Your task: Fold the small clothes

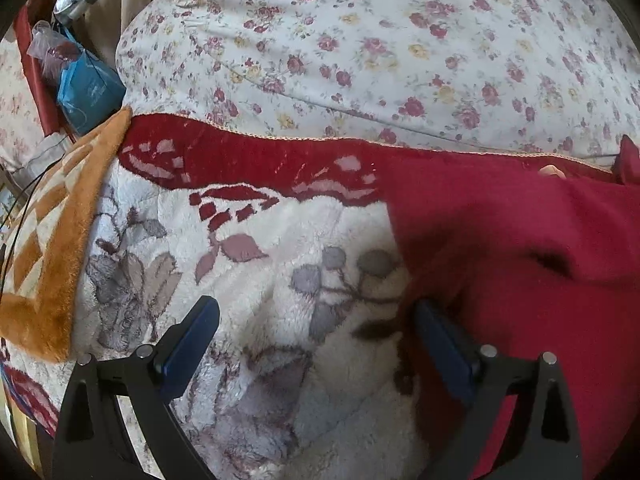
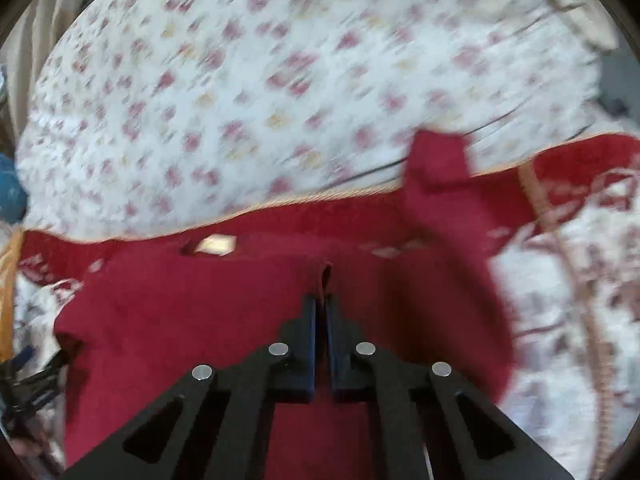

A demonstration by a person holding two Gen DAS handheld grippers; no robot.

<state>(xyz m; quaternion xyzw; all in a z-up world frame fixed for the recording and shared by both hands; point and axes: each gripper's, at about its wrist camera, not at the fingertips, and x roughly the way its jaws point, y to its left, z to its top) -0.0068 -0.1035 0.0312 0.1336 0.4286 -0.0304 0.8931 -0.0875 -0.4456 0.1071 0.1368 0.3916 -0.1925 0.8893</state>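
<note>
— Pinching a raised fold of the red garment (image 2: pixel 248 312), the right gripper (image 2: pixel 322 304) sits at lower centre of the right wrist view, its two fingers pressed nearly together on the cloth.

— And the left gripper (image 1: pixel 316 320)?

— Spread wide at the bottom of the left wrist view. Between its fingers (image 1: pixel 192 344) lies only the fleece blanket (image 1: pixel 288 380), white with grey and mauve flowers. The right-hand finger sits right at the garment's edge; whether it touches, I cannot tell.

— Where does the garment lie?

— In the left view it fills the right and lower right of the frame, spread over the blanket. In the right view it covers the centre and lower half, with one sleeve-like part (image 2: pixel 436 168) rising toward the upper right, blurred.

— What sits behind it?

— The blanket's dark red border runs across mid-frame, and above that a floral quilt (image 1: pixel 360 40), white with small pink and yellow roses, takes the whole upper part of both views.

— Anything at the left edge?

— An orange and cream fleece (image 1: pixel 48 240) at the left of the left view, and above it, upper left, a blue packet (image 1: pixel 88 92).
</note>
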